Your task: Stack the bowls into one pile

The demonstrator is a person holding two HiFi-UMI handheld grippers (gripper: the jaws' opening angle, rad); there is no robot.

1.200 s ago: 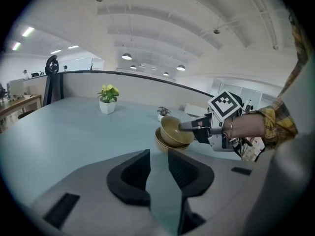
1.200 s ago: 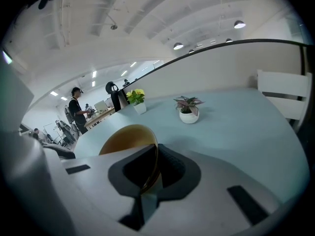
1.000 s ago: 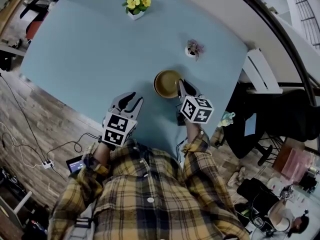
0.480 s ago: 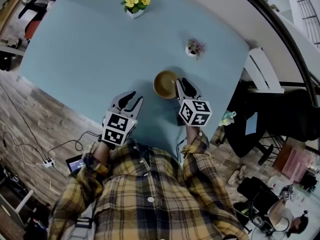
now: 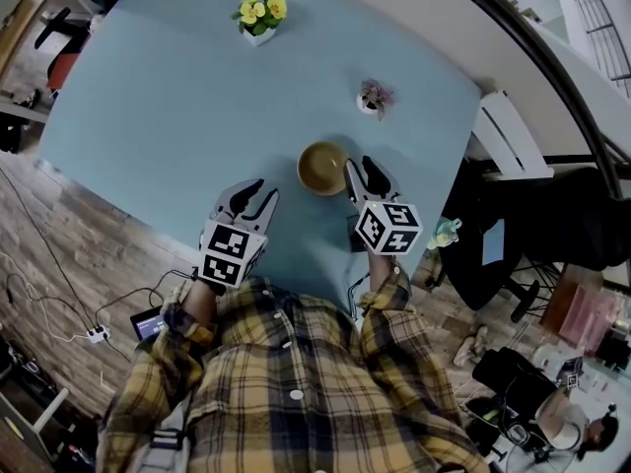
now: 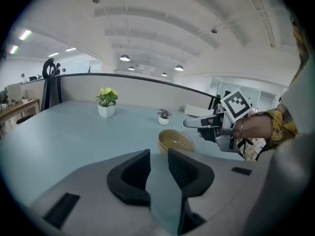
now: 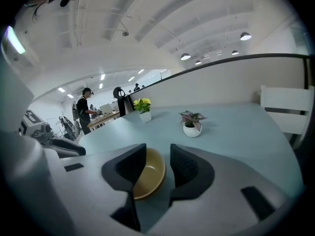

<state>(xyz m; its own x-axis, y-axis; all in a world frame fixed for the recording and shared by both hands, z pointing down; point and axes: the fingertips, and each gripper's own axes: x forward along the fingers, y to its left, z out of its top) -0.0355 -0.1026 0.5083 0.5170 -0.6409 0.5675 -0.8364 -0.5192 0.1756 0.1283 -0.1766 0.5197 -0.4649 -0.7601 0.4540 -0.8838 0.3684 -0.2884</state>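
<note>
Blue table [image 5: 197, 97]: bowls [image 5: 322, 168] nested in one pile, so stacking looks complete. Right gripper [image 5: 359, 164] jaws just opening, bowl rim between them unpinched. Left gripper [image 5: 266, 188] part-open, empty.

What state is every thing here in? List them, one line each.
Bowl pile: nested, upright on the table, free of both grippers.
Right gripper: fingers apart, just been opening; the bowl rim shows in the gap but is not pressed.
Left gripper: fingers apart, nothing between them.
Yellow-flowered plant: upright in its pot.
Small plant: upright in its pot.
</note>
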